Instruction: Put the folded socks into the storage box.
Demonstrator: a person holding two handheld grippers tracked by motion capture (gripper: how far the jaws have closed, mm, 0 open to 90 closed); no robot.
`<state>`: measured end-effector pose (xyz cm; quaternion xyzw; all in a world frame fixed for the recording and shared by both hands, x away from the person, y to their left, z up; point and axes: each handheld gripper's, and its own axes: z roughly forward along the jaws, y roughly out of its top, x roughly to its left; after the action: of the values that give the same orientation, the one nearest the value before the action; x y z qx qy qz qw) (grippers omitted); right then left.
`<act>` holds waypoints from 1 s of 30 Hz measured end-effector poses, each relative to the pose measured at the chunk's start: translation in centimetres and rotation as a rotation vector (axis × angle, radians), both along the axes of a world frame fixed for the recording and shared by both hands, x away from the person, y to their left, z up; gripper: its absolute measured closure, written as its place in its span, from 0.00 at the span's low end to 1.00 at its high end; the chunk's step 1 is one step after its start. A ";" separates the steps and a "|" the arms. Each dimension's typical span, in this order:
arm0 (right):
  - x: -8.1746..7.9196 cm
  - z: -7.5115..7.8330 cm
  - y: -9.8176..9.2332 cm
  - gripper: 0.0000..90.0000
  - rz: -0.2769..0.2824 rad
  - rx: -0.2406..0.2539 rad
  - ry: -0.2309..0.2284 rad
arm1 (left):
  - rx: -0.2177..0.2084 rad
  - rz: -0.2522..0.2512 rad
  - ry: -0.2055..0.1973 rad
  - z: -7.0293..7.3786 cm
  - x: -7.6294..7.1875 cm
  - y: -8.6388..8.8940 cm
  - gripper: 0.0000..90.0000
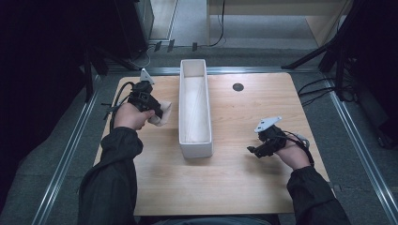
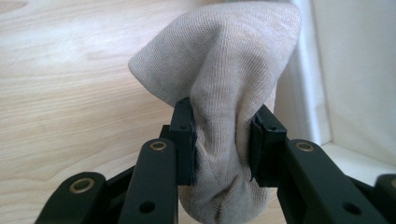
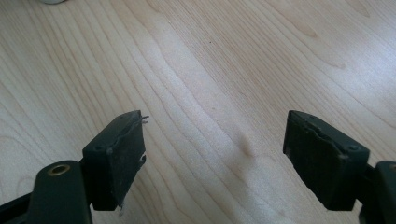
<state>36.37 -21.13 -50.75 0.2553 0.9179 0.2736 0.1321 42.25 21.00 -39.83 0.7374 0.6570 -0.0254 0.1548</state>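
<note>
Left claw point(image 2: 222, 140) pinching a bunched beige knitted sock point(image 2: 224, 84) beside the long white rectangular bin point(image 1: 195, 110).

The soft, ribbed fabric is gathered at its middle between the pads, clear of the pale wood-grain worktop point(image 1: 244, 173) — seemingly so it can go over the bin's smooth wall. The right claw point(image 3: 229, 154) stands wide and empty, parked low over bare wood.

I work at a light wooden table point(image 1: 234, 178) with rounded corners and a small round black grommet point(image 1: 238, 87) set near its far edge. Grey carpet floor point(image 1: 56, 140) lies around it, crossed by metal rails point(image 1: 65, 154) on both sides. Black cables point(image 1: 319, 89) trail at the right. Beyond the far edge stands pale wooden furniture point(image 1: 281, 9); the sides of the room are dark.
</note>
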 end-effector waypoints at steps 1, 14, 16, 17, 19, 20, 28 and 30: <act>0.0 0.0 0.0 0.23 0.000 0.000 0.000 | 0.000 -0.005 -0.002 0.1 0.1 -0.3 0.74; 0.0 0.0 0.0 0.23 0.003 -0.004 0.001 | 0.022 -0.057 -0.024 1.6 1.4 -4.0 0.74; 0.0 -0.1 0.0 0.23 0.001 -0.005 0.006 | 0.016 -0.069 -0.021 1.6 1.6 -4.7 0.74; 0.0 -0.1 0.0 0.23 0.004 -0.007 0.007 | 0.013 -0.069 -0.022 1.6 1.6 -4.9 0.74; -0.1 -0.1 0.1 0.23 0.008 -0.009 0.010 | 0.006 -0.071 -0.021 1.6 1.8 -5.5 0.74; -0.1 -0.1 0.1 0.23 0.007 -0.008 0.008 | 0.002 -0.075 -0.017 1.5 1.9 -6.0 0.73; -0.1 0.0 0.0 0.23 0.005 -0.004 0.000 | -0.003 -0.110 -0.002 0.7 2.1 -8.4 0.73; -0.1 0.0 0.1 0.23 0.007 -0.006 0.004 | -0.004 -0.118 0.000 0.5 2.1 -8.8 0.73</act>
<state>36.24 -21.06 -50.80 0.2521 0.9199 0.2709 0.1298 44.38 12.15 -39.32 0.7745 0.6123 -0.0356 0.1545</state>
